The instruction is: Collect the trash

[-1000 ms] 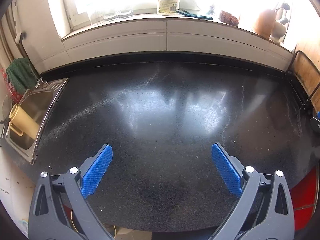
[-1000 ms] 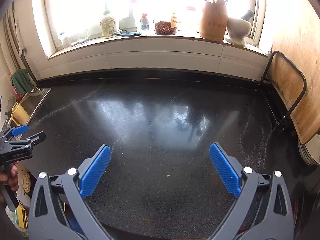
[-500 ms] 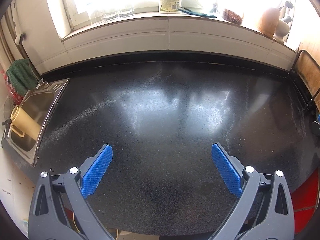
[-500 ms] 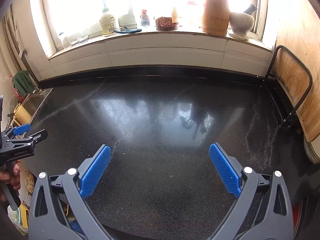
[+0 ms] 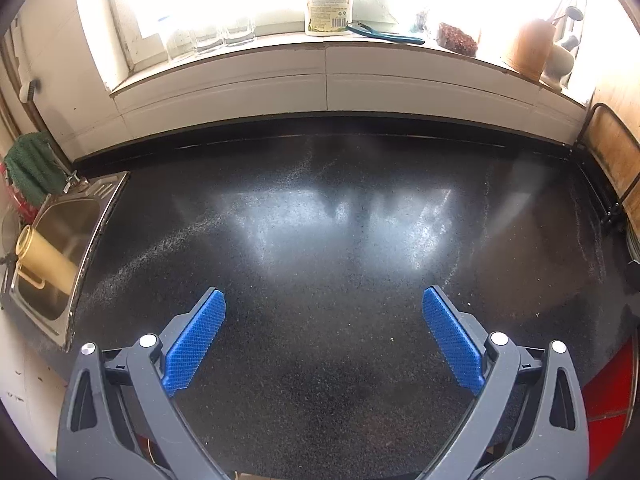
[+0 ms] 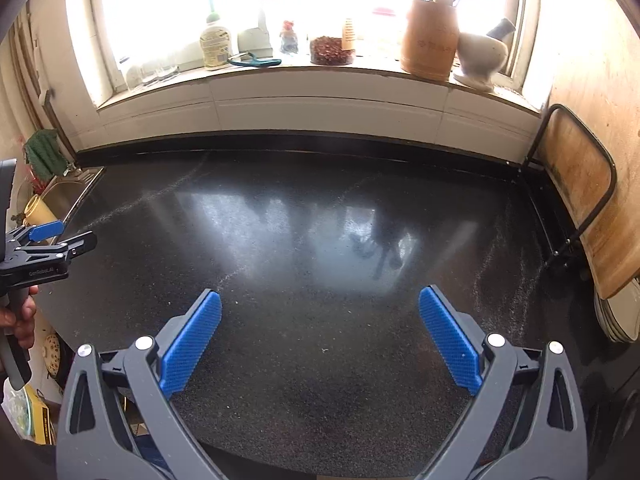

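My left gripper (image 5: 324,300) is open and empty, held above the near part of a black speckled countertop (image 5: 320,240). My right gripper (image 6: 320,300) is open and empty above the same countertop (image 6: 320,248). No large piece of trash shows on the counter; only small crumbs (image 6: 324,349) and pale dust streaks lie on it. The left gripper also shows at the left edge of the right wrist view (image 6: 60,238), held by a hand.
A steel sink (image 5: 60,240) with a yellow mug (image 5: 44,260) lies at the left. The windowsill holds a bottle (image 6: 216,44), a wooden utensil pot (image 6: 430,40) and a mortar (image 6: 480,54). A cutting board in a rack (image 6: 580,200) stands at the right. Something red (image 5: 608,400) lies below the counter edge.
Both grippers have drifted slightly forward and to the left over the counter. Both stay open and empty.
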Available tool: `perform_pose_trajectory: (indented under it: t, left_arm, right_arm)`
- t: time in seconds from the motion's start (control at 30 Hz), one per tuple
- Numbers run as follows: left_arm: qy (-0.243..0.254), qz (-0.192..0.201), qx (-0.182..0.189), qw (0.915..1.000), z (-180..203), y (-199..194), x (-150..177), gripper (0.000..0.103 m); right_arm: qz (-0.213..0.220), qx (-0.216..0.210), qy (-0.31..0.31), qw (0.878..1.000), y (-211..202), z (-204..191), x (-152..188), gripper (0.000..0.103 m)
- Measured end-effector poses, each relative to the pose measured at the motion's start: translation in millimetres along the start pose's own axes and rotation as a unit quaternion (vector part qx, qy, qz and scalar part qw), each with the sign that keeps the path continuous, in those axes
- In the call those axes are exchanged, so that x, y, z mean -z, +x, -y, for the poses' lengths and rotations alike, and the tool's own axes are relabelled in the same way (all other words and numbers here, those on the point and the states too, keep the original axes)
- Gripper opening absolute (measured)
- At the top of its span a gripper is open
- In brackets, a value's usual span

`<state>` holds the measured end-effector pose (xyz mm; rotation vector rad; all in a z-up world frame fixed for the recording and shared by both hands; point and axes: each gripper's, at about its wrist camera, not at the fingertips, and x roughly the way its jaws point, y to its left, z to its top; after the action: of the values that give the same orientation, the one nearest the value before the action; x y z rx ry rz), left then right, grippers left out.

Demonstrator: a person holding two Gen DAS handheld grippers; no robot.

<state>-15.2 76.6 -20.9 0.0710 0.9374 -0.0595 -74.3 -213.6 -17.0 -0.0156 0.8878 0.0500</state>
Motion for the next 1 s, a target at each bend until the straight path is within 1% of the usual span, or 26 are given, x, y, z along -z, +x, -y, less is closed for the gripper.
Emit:
perform_pose_trajectory:
  t: [0.13, 0.23, 0.3, 0.4, 0.43, 0.53, 0.63, 0.73, 0.8, 1.0]
  left_arm:
    - [-0.003, 0.005, 0.000, 1.0000, -1, -7, -2, 0.096]
    - [-0.003, 0.009, -0.007, 0.9999, -2, -5, -1, 0.096]
    - [-0.006, 0.003, -0.006, 1.0000, -3, -1, 1, 0.096]
    - [-0.004, 0.002, -0.005, 1.0000, -4, -1, 0, 0.096]
    - [-0.002, 0.002, -0.011, 0.9999, -5, -1, -1, 0.096]
    - [-0.009, -0.004, -0.019, 0.9998, -8, -2, -2, 0.096]
    - [-0.015, -0.010, -0.016, 0.9997, -11, -5, -1, 0.096]
    - [-0.008, -0.015, -0.017, 0.9997, -9, -4, 2, 0.096]
    - [-0.003, -0.017, -0.015, 0.9997, -7, -3, 2, 0.096]
    - [0.003, -0.011, -0.019, 0.9998, -6, -3, 2, 0.096]
  right_arm:
    - [0.007, -0.001, 0.004, 1.000, -2, 5, -5, 0.096]
    - [0.015, -0.001, 0.013, 1.000, 4, 8, -4, 0.096]
    - [0.016, 0.005, 0.017, 1.000, 9, 9, -2, 0.096]
    - [0.014, 0.003, 0.039, 0.999, 12, 12, -3, 0.096]
    - [0.012, -0.001, 0.045, 0.999, 11, 12, -4, 0.096]
    - [-0.003, -0.002, 0.043, 0.999, 12, 9, -5, 0.096]
    - [-0.004, -0.002, 0.036, 0.999, 8, 4, -5, 0.096]
    - [-0.005, 0.005, 0.031, 1.000, 8, 1, -3, 0.096]
    - [-0.007, 0.005, 0.039, 0.999, 8, 2, -1, 0.096]
    - [-0.013, 0.005, 0.040, 0.999, 9, 2, -1, 0.096]
